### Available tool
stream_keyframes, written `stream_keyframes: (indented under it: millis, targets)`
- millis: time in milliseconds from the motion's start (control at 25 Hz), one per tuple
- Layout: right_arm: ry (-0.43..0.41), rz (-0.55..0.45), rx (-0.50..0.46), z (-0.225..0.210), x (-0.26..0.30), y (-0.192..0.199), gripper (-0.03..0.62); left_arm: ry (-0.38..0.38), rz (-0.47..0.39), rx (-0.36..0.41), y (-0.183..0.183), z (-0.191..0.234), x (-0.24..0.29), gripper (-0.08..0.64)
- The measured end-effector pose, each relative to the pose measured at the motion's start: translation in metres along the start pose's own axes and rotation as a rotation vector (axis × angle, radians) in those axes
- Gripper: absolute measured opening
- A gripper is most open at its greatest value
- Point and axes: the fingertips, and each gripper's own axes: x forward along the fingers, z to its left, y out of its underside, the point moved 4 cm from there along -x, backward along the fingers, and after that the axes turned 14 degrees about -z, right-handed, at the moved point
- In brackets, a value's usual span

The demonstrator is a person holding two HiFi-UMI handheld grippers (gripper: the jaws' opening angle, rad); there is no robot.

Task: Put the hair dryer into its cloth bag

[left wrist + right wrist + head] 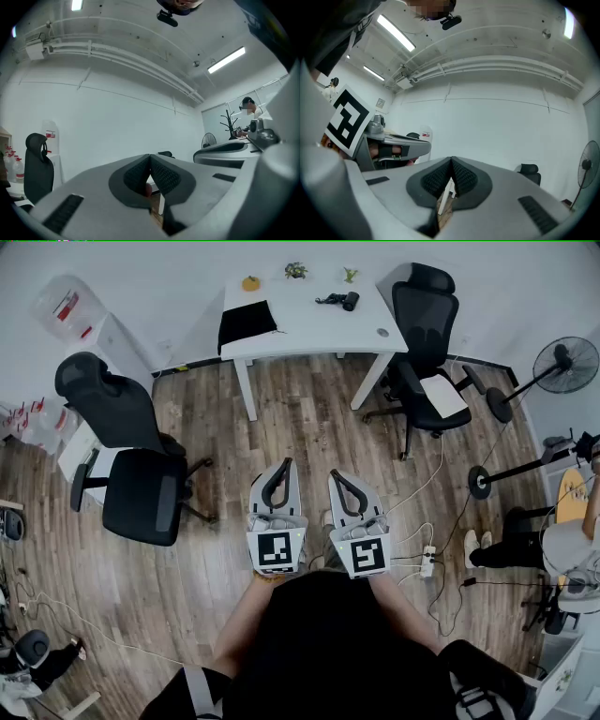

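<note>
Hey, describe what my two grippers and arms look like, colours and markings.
Both the left gripper and right gripper have light grey bodies tapering to black jaws with textured pads. Each carries a white cube printed with a black square marker. The person wears a black top.

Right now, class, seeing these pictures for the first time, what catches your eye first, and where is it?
Two grey grippers fill the foreground of the head view, the left gripper and right gripper side by side, both shut and empty. Beyond them, across the wooden floor, stands a white table with the dark hair dryer right of its middle and the black cloth bag at its left end.
</note>
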Motion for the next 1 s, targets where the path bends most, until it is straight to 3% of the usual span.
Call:
stream_keyframes:
  millis: [120,320,1000]
  targets:
    - [-0.001,0.023,0.004,-0.004,0.004,0.008,0.028,-0.005,-0.004,-0.002,0.003,0.001,0.006,0.025]
    - [0.086,0.036,0.066,-0.028,0.017,0.021,0.031,0.004,0.031,0.017,0.016,0.005,0.020,0.025]
    - [-0.003,0.069,0.161,-0.106,0.092,0.084,0.031,0.043,0.095,0.076,0.060,-0.003,0.135,0.025]
